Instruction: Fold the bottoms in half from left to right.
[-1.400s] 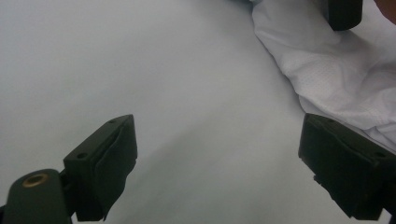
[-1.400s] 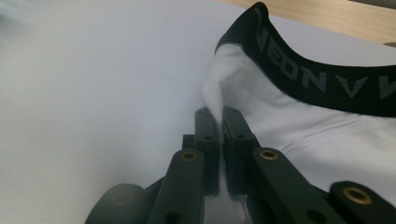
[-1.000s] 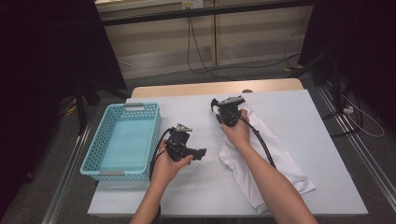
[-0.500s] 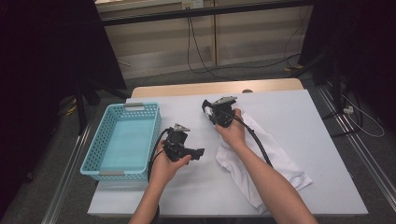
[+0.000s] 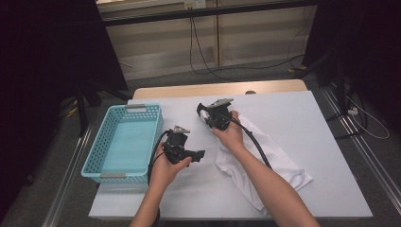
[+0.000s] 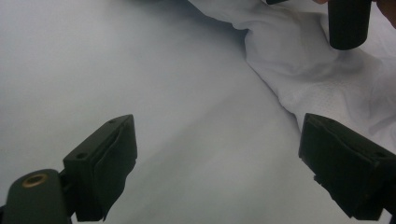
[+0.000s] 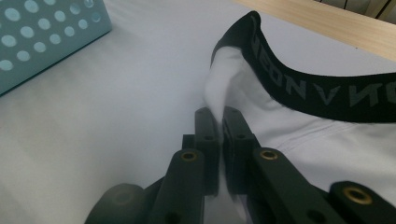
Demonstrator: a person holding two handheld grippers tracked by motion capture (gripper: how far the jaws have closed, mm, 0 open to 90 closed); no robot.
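The tabletop [image 5: 307, 142] is covered in white and carries everything. The blue basket [image 5: 124, 142] sits at its left edge, and I place the rest from it. To the basket's right, well apart from it, a white garment [image 5: 279, 158] with a black lettered waistband [image 7: 322, 88] lies crumpled on the tabletop, stretching away from the basket toward the person's side.

The right gripper [image 5: 203, 113] is at the end of the garment nearest the basket's far corner, in the person's right hand [image 5: 231, 135]. In the right gripper view its fingers [image 7: 208, 130] are clamped together on a fold of the white cloth just below the waistband, and the pinched cloth stands up above them.

The left gripper [image 5: 198, 155] is held just beside the basket's right wall, between basket and garment, in the left hand [image 5: 165, 168]. Its fingers [image 6: 105, 168] stand wide apart with nothing between them, pointing at bare tabletop near the garment's edge.
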